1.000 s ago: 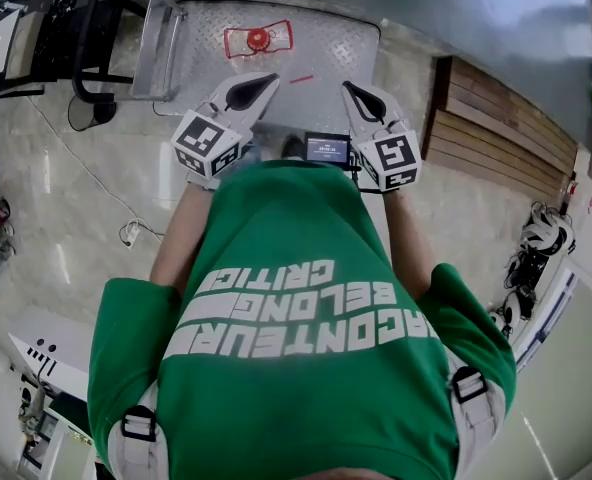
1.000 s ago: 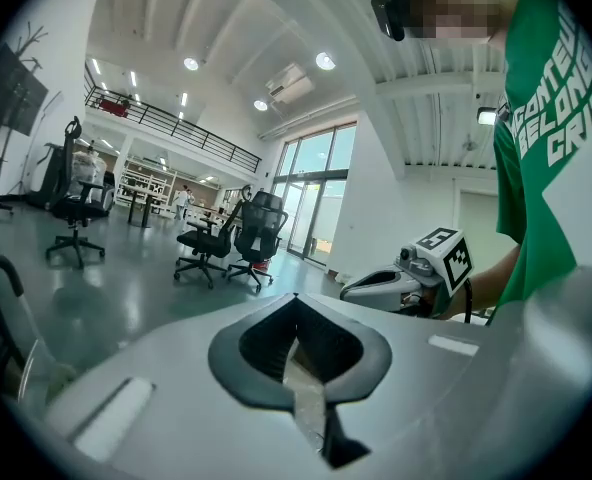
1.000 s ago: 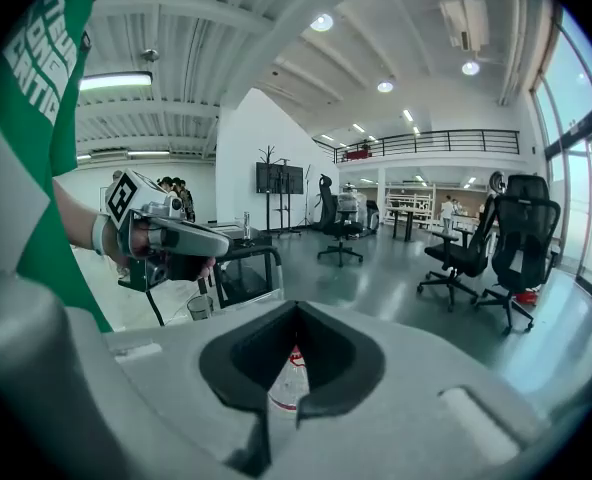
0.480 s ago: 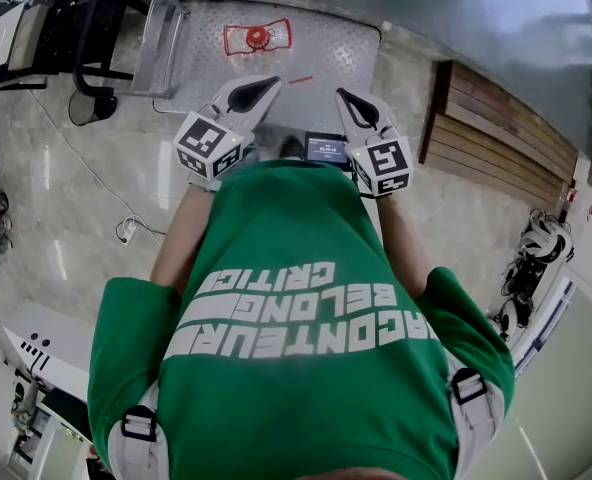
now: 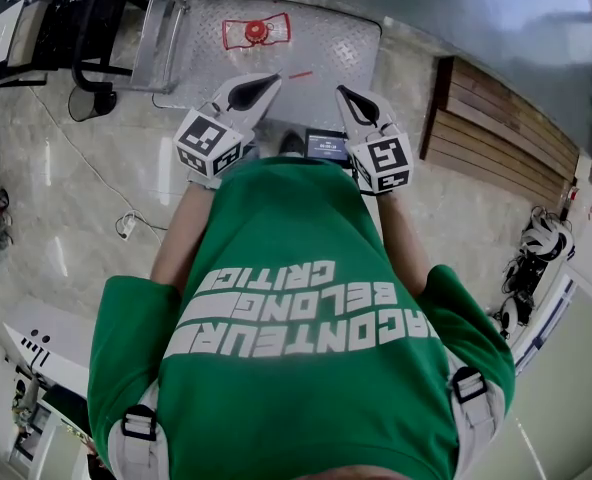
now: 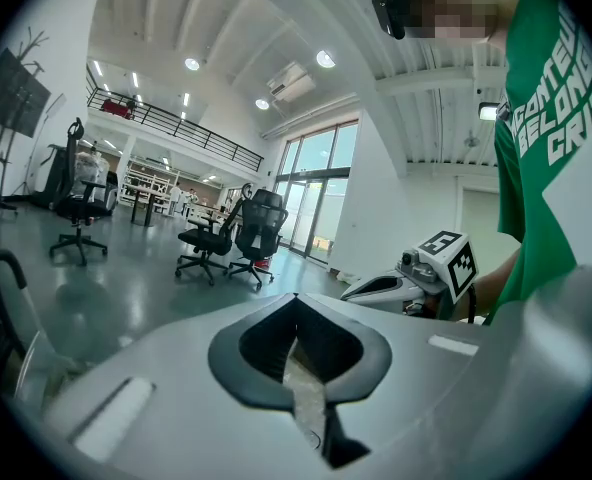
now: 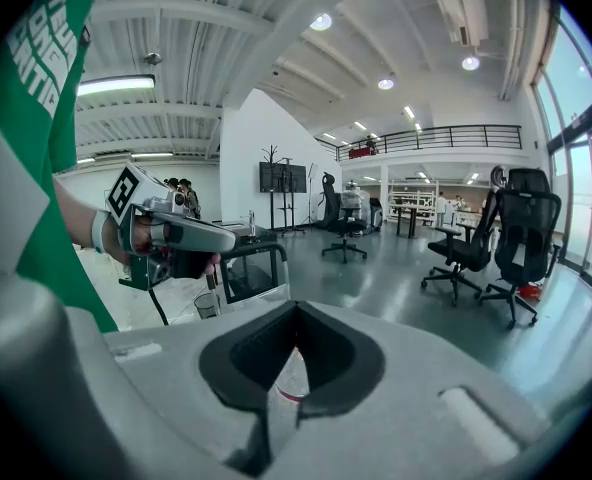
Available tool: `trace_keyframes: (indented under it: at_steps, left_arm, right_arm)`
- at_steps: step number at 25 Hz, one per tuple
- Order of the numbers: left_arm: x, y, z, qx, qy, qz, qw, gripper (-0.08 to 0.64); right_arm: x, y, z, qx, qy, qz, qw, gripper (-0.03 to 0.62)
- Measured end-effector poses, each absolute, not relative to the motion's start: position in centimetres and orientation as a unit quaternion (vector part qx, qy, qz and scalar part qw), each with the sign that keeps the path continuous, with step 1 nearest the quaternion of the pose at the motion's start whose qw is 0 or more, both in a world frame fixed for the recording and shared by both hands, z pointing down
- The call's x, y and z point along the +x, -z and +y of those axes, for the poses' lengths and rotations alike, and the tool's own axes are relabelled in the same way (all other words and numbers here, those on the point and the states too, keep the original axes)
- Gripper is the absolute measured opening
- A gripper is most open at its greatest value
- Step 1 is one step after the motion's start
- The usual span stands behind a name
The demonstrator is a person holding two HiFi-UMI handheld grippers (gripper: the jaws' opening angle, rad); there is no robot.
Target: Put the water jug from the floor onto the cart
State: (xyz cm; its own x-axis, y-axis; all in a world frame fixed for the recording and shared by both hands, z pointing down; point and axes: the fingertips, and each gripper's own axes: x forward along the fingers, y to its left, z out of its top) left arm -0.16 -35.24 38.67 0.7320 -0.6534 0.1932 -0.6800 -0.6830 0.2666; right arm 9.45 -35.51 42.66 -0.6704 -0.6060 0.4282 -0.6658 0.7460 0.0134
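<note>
The water jug (image 5: 256, 32), clear with a red cap, lies on the metal deck of the cart (image 5: 326, 38) at the top of the head view. My left gripper (image 5: 262, 82) and right gripper (image 5: 343, 94) are held side by side in front of the green shirt, short of the cart's near edge. Both are shut with nothing between the jaws. In the right gripper view a sliver of the jug (image 7: 290, 382) shows through the jaw notch, and the left gripper (image 7: 228, 239) is at the left. The left gripper view shows the right gripper (image 6: 348, 292) at the right.
The cart's black push handle (image 5: 89, 30) rises at its left end. A wooden pallet (image 5: 496, 128) lies on the floor to the right. Cables (image 5: 126, 228) trail across the tiles at left. Office chairs (image 6: 248, 236) stand in the hall beyond.
The right gripper has edged slightly inward toward the left one. The left gripper and the jug have stayed put.
</note>
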Motion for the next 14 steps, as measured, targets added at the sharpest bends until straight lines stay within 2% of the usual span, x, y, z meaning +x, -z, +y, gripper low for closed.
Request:
trace_keyframes:
  at_steps: [14]
  left_arm:
    - [0.36,-38.91,-34.85,0.918,-0.04,-0.361,0.163,0.015]
  right_arm:
    - [10.09,-43.08,-35.09,0.35,-0.076,-0.909,0.211,-0.006]
